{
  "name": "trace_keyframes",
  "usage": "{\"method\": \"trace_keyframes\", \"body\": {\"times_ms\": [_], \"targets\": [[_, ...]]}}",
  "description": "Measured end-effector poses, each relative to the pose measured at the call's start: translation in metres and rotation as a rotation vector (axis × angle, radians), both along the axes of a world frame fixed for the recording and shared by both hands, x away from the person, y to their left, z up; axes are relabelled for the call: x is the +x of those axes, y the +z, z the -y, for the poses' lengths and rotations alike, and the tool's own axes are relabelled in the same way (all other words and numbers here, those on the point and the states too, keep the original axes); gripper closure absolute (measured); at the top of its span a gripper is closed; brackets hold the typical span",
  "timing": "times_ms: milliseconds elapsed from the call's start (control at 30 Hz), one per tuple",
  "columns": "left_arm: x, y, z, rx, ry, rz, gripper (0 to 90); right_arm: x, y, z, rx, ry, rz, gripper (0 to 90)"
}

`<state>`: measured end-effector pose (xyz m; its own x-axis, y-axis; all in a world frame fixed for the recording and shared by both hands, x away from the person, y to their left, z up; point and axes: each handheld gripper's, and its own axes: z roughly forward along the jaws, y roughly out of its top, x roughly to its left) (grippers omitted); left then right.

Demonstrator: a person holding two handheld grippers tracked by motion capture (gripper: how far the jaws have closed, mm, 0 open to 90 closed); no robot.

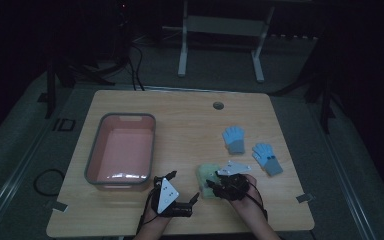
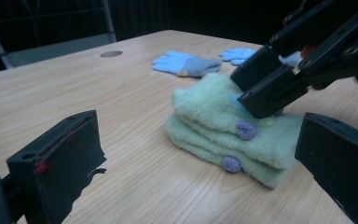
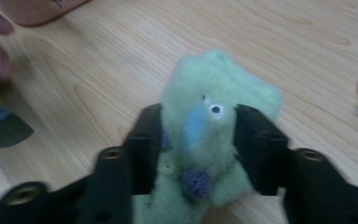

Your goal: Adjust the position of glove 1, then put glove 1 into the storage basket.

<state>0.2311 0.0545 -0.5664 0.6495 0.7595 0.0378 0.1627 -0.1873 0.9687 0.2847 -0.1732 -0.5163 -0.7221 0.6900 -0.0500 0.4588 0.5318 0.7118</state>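
A pair of fuzzy pale-green gloves (image 1: 206, 176) with purple dots lies stacked near the table's front edge. In the right gripper view the top green glove (image 3: 205, 126) sits between the jaws of my right gripper (image 3: 199, 114), and the jaws stand apart on either side of it without squeezing it. From the left gripper view, the right gripper (image 2: 265, 88) rests its tips on the green stack (image 2: 214, 121). My left gripper (image 1: 186, 186) stands wide open just left of the stack, its fingers (image 2: 60, 154) holding nothing.
Two blue gloves (image 1: 234, 139) (image 1: 267, 158) lie flat to the right, beyond the green pair. A pink tub with a grey rim (image 1: 93, 150) stands on the left of the table. A small round hole (image 1: 218, 105) sits near the far edge.
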Motion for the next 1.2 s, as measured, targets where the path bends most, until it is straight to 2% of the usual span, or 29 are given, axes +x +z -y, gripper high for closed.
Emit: {"method": "trace_keyframes", "body": {"times_ms": [33,67,167,200,233,300,333,400,467,533,567,667,700,767,800,833,900,933,967,1033,1067,1100,1133,1167,1200], "targets": [[0.001,0.0,0.0,-0.003,0.008,-0.008,0.7,0.001,0.001,0.002,0.008,0.002,-0.006,44.7],[0.001,0.0,0.0,0.003,0.019,-0.028,0.8,0.002,0.002,0.004,0.019,0.017,-0.014,34.8],[0.002,0.002,0.0,0.059,0.033,-0.083,0.8,0.004,0.005,0.009,0.064,0.046,-0.01,19.0],[0.002,0.002,0.0,0.059,0.033,-0.083,0.8,0.004,0.005,0.009,0.064,0.046,-0.01,19.0],[0.004,0.002,-0.001,0.055,0.019,-0.119,0.8,0.007,0.006,0.013,0.093,0.054,-0.027,14.3],[0.007,0.005,-0.004,0.037,-0.027,-0.181,0.8,0.008,0.01,0.018,0.102,0.067,-0.032,13.9],[0.008,0.006,-0.004,0.042,-0.05,-0.195,0.8,0.009,0.012,0.021,0.113,0.071,-0.029,14.4],[0.01,0.009,-0.004,0.065,-0.096,-0.193,0.8,0.012,0.017,0.027,0.115,0.073,0.002,14.7],[0.01,0.012,-0.005,0.065,-0.135,-0.187,0.8,0.015,0.023,0.034,0.131,0.082,0.07,14.3],[0.009,0.015,-0.004,0.055,-0.162,-0.177,0.8,0.016,0.029,0.038,0.138,0.093,0.094,13.7],[0.009,0.016,-0.004,0.05,-0.182,-0.176,0.8,0.017,0.031,0.04,0.126,0.086,0.098,13.8],[0.008,0.022,0.0,0.075,-0.232,-0.164,0.8,0.021,0.036,0.046,0.127,0.071,0.067,13.7],[0.007,0.024,0.003,0.091,-0.235,-0.15,0.8,0.023,0.037,0.047,0.136,0.072,0.053,13.7],[0.006,0.025,0.004,0.096,-0.251,-0.146,0.7,0.025,0.037,0.048,0.137,0.072,0.052,13.7],[0.004,0.027,0.006,0.094,-0.29,-0.126,0.7,0.026,0.038,0.048,0.144,0.078,0.041,12.7],[0.004,0.027,0.007,0.1,-0.309,-0.122,0.8,0.028,0.037,0.048,0.173,0.094,0.031,11.1],[0.003,0.029,0.011,0.123,-0.322,-0.11,0.8,0.03,0.036,0.047,0.189,0.111,0.011,10.4],[0.004,0.029,0.013,0.13,-0.348,-0.114,0.8,0.031,0.035,0.047,0.193,0.102,0.004,10.5],[0.004,0.03,0.016,0.138,-0.357,-0.108,0.8,0.032,0.034,0.046,0.182,0.105,0.006,10.8],[0.005,0.032,0.021,0.157,-0.385,-0.099,0.8,0.036,0.033,0.045,0.157,0.113,0.015,17.5],[0.004,0.032,0.024,0.176,-0.389,-0.079,3.0,0.037,0.033,0.045,0.148,0.116,0.01,22.9],[0.005,0.032,0.026,0.184,-0.403,-0.083,8.2,0.041,0.033,0.044,0.154,0.119,-0.004,32.0],[0.006,0.032,0.028,0.191,-0.411,-0.083,9.0,0.043,0.033,0.044,0.147,0.132,-0.006,37.2],[0.008,0.031,0.031,0.208,-0.426,-0.087,14.5,0.046,0.033,0.042,0.138,0.139,-0.011,39.3],[0.009,0.03,0.033,0.22,-0.444,-0.088,14.5,0.046,0.033,0.042,0.138,0.139,-0.011,39.3]]}}
